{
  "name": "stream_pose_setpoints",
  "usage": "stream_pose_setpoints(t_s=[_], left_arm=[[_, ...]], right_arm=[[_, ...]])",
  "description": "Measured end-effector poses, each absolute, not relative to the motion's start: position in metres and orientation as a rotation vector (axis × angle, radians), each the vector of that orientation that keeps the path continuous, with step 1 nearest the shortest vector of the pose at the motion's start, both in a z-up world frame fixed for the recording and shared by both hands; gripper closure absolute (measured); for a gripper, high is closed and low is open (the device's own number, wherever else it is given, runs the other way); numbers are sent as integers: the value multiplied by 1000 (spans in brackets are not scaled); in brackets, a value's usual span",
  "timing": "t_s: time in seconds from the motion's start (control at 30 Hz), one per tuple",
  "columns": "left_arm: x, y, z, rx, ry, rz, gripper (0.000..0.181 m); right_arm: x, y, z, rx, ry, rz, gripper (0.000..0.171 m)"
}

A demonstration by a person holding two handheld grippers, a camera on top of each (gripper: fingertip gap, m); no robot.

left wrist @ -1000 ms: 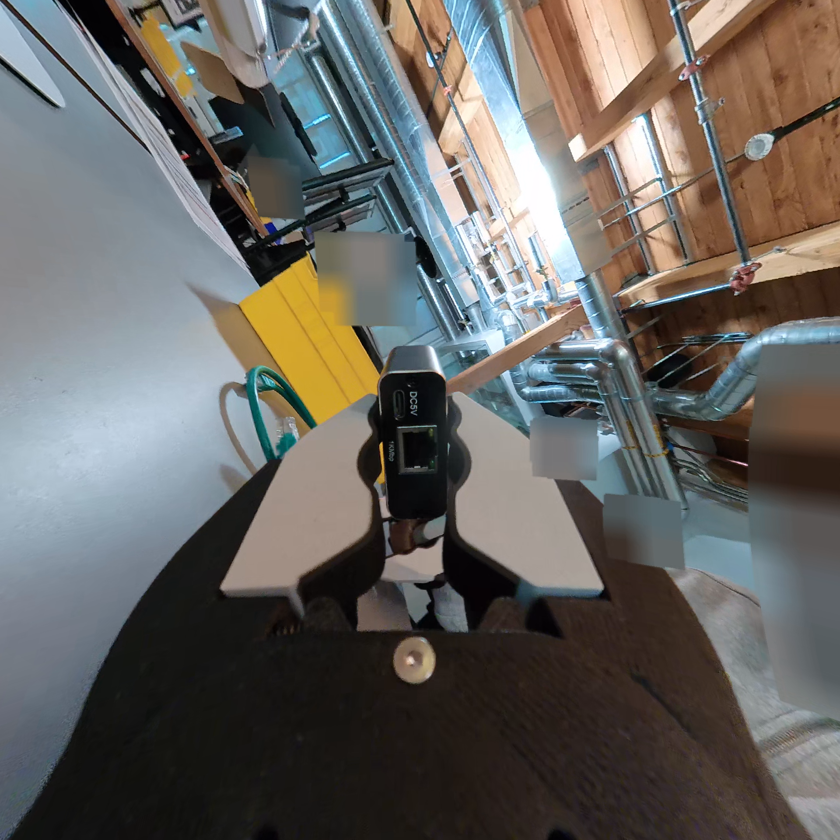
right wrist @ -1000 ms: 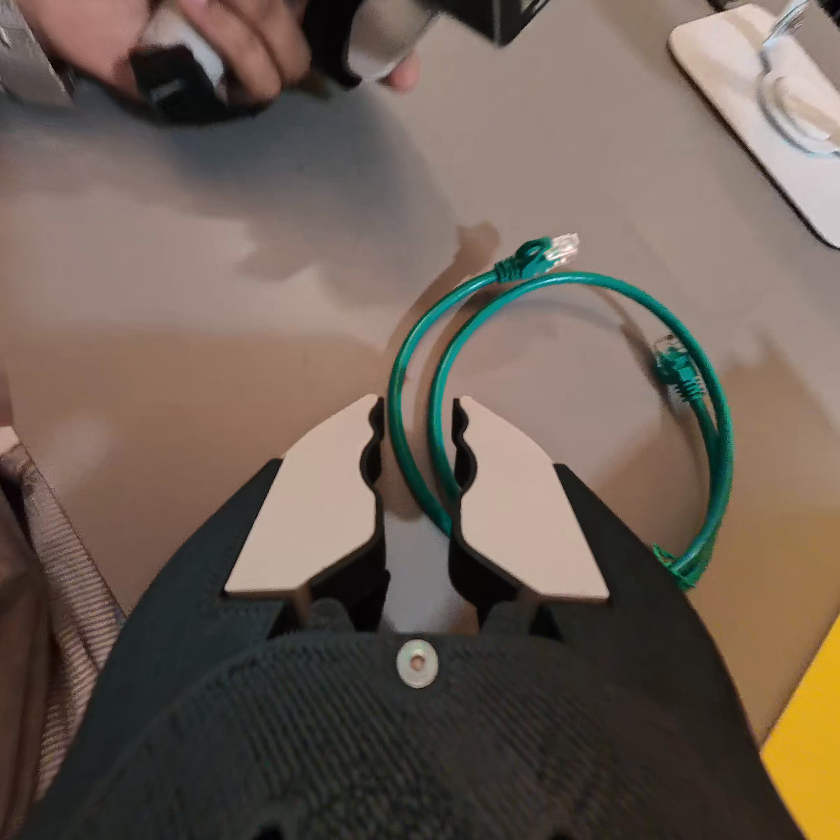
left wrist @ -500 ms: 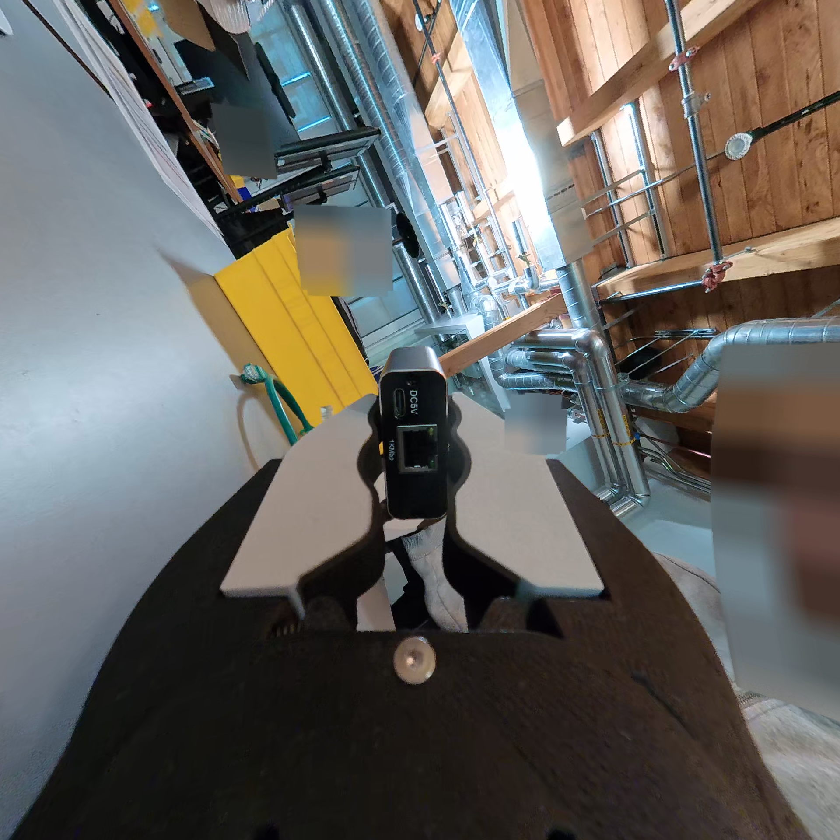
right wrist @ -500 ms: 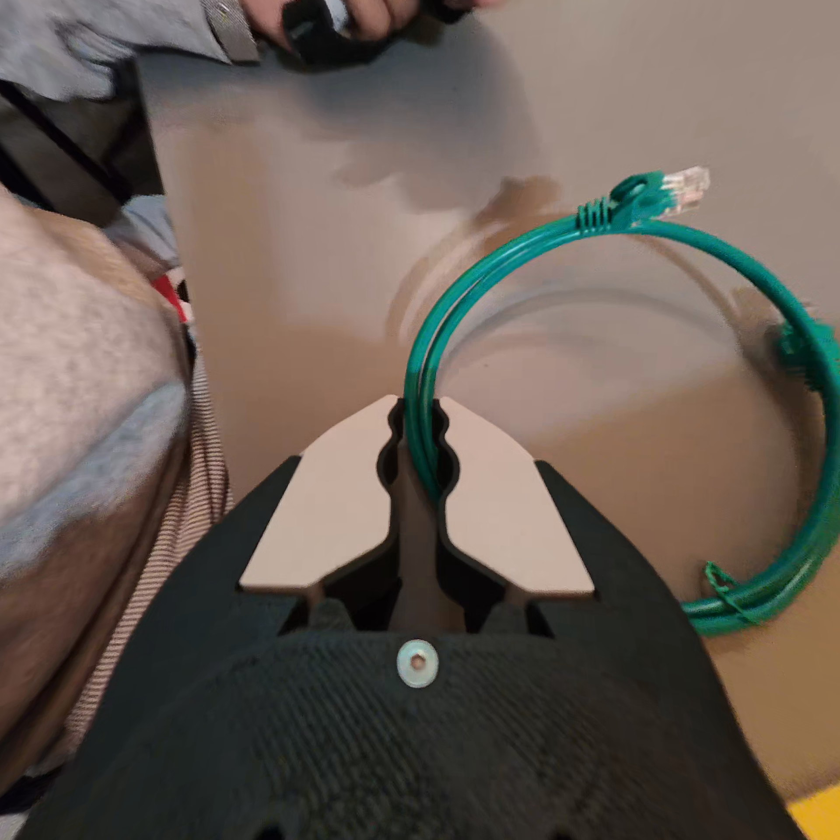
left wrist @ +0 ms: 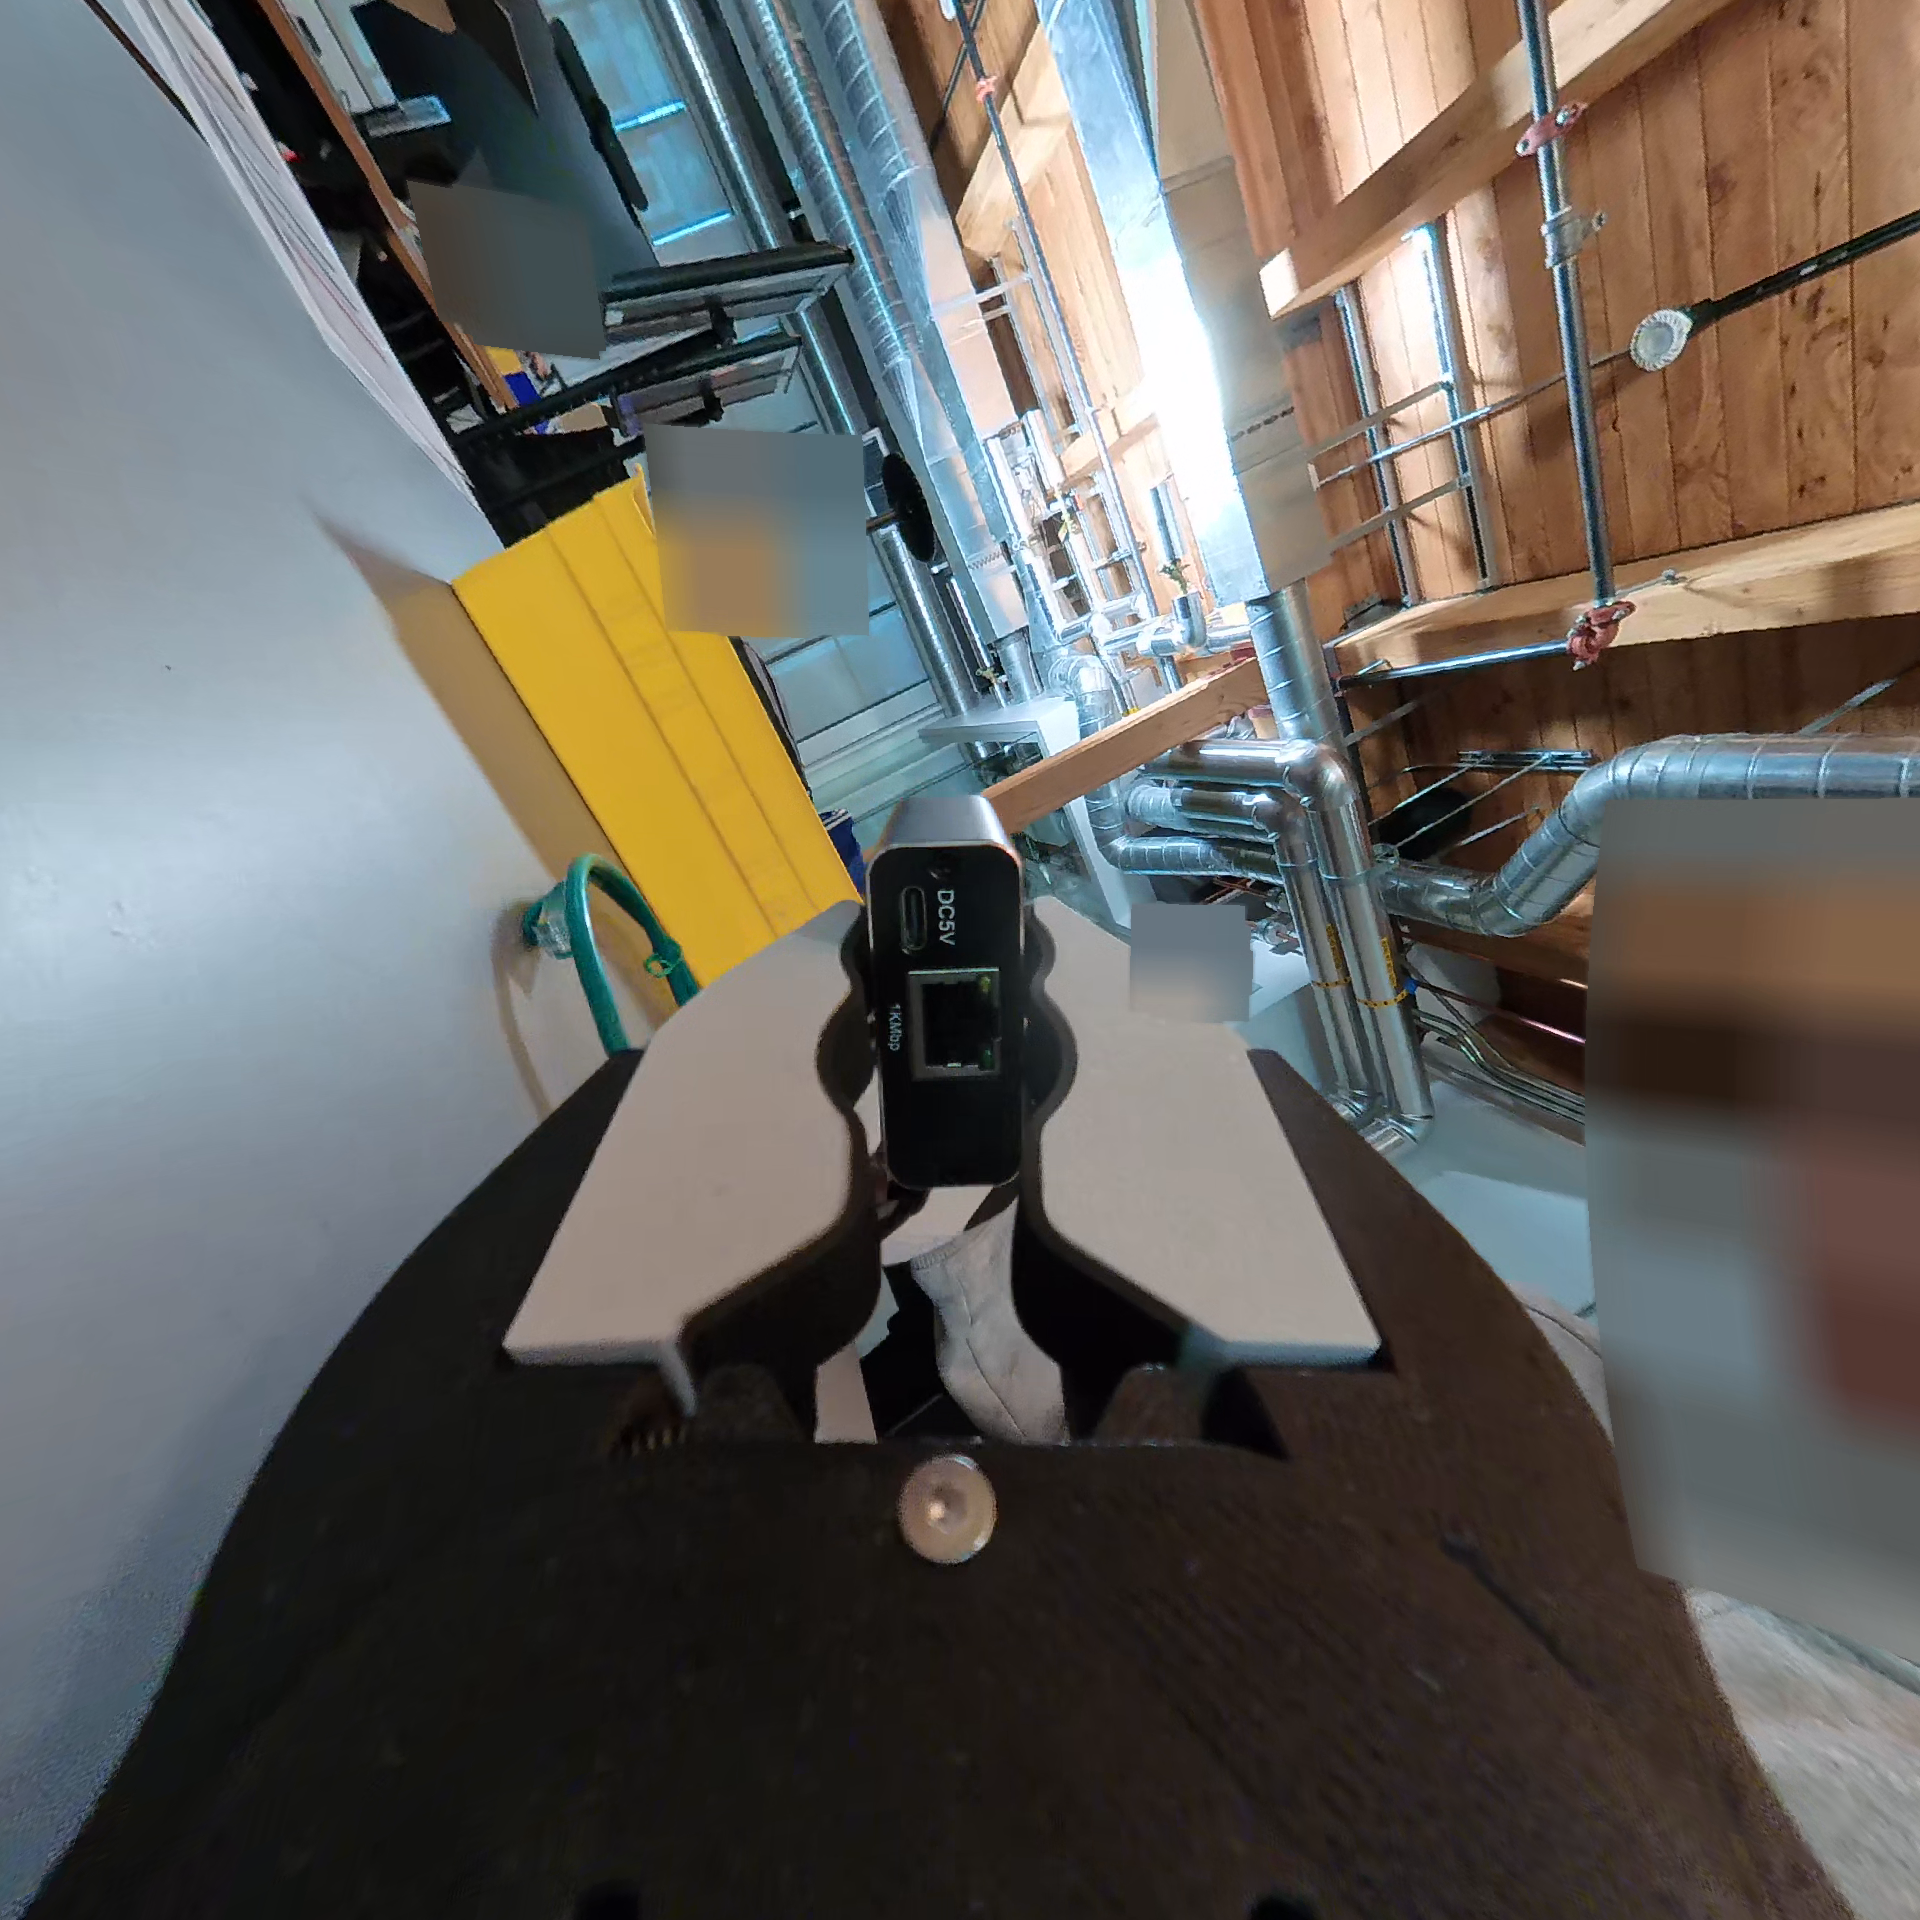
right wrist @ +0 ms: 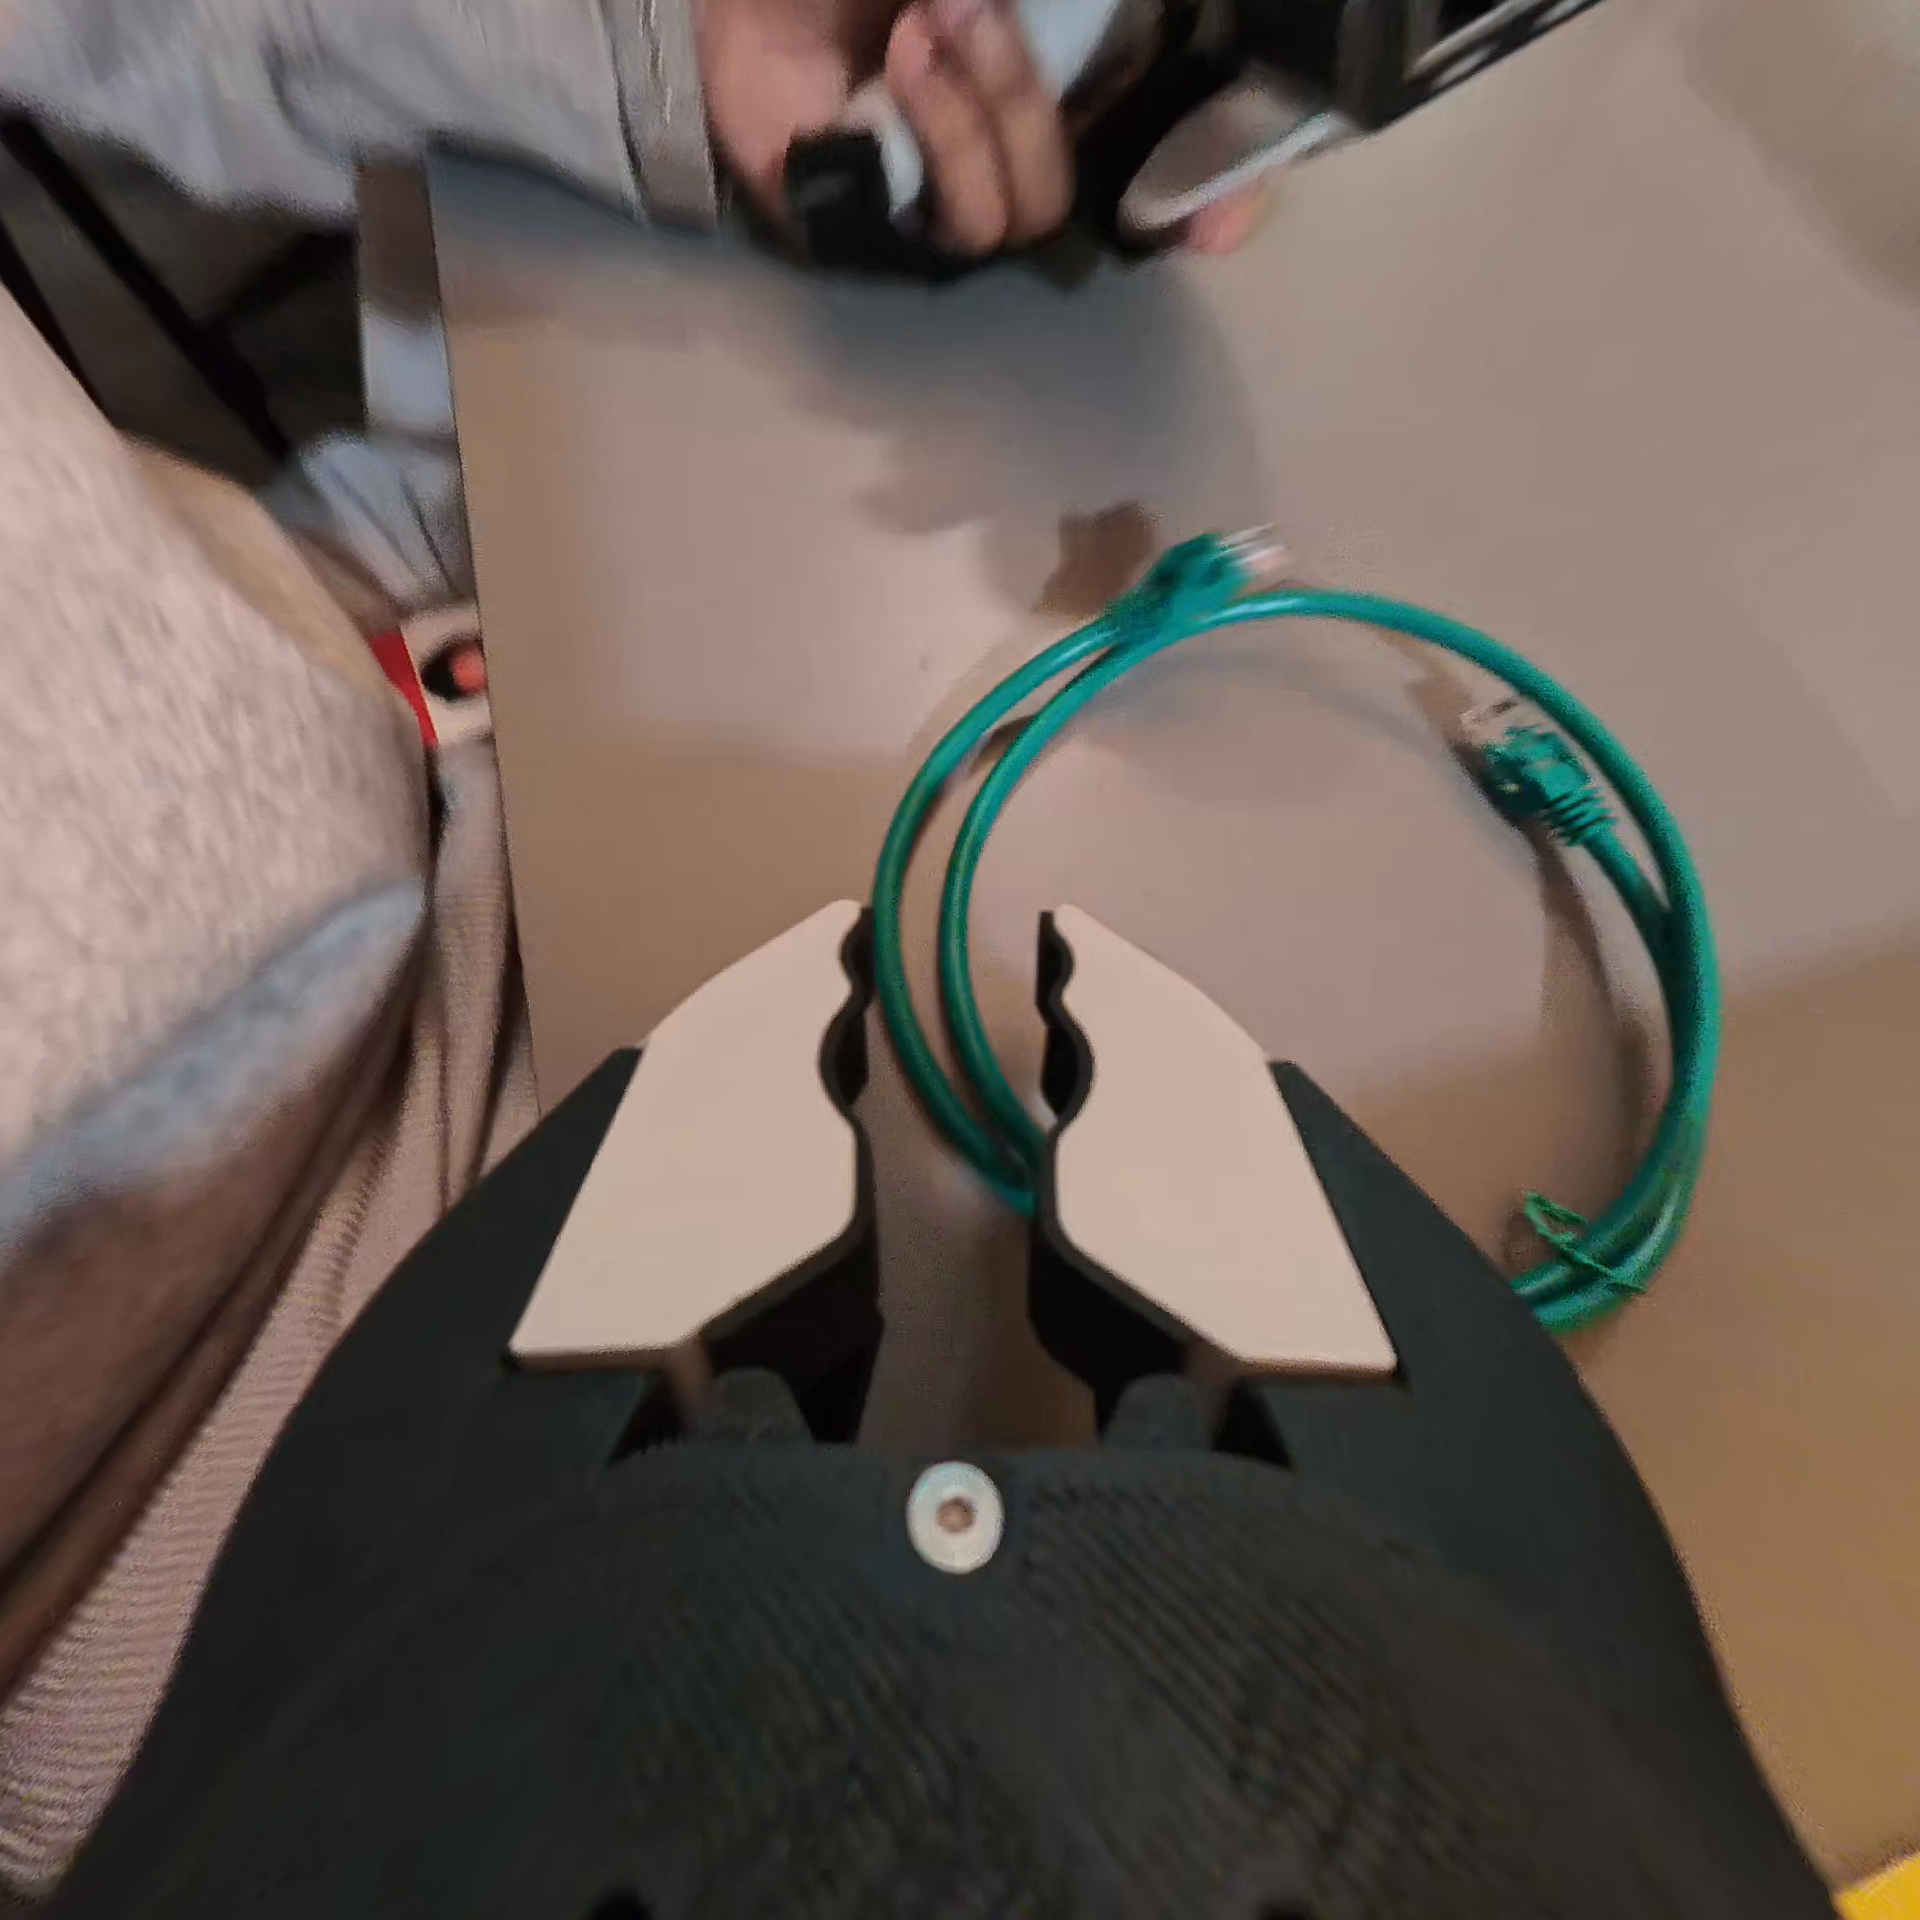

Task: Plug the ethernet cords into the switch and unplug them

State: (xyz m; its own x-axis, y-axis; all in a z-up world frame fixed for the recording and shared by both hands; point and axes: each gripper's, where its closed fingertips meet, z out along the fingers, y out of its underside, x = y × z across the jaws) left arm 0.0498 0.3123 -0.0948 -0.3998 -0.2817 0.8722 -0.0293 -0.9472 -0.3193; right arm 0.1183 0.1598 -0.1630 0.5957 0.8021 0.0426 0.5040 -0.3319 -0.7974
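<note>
**Right gripper lets go of the cord; switch held ready**

My right gripper (right wrist: 951, 1023) now stands apart around the green ethernet cord (right wrist: 1299, 883), where half a second ago it was pinched on both strands. The coil lies on the table, one clear plug (right wrist: 1236, 551) at twelve o'clock, the other (right wrist: 1527, 764) at two. I judge this a regrasp: I need a plug, not mid-cable. My left gripper (left wrist: 943, 1023) is clamped on the small dark switch (left wrist: 945, 997), its port facing the camera, unchanged. The grey table (right wrist: 727, 623) is plain; a yellow bin (left wrist: 623, 727) sits at eleven, with wooden ceiling boards and silver ducts beyond.
</note>
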Motion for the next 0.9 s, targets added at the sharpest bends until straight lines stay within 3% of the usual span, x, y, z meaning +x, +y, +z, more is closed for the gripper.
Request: stream_pose_setpoints(t_s=[0.1, 0.3, 0.63, 0.8, 0.9], left_arm=[[50, 312, -95, -1629, 432, -2462, 159], [50, 313, -95, -1629, 425, -2461, 158], [51, 313, -96, -1635, 426, -2452, 158], [51, 313, -97, -1639, 431, -2448, 159], [52, 312, -97, -1645, 438, -2438, 159]], right_arm=[[129, 178, -142, -1971, -818, 496, 133], [112, 211, -120, -1946, -374, 591, 137], [73, 228, -168, -2126, -609, 150, 145], [69, 234, -185, -2164, -681, -14, 134], [68, 233, -186, -2163, -691, 9, 142]])
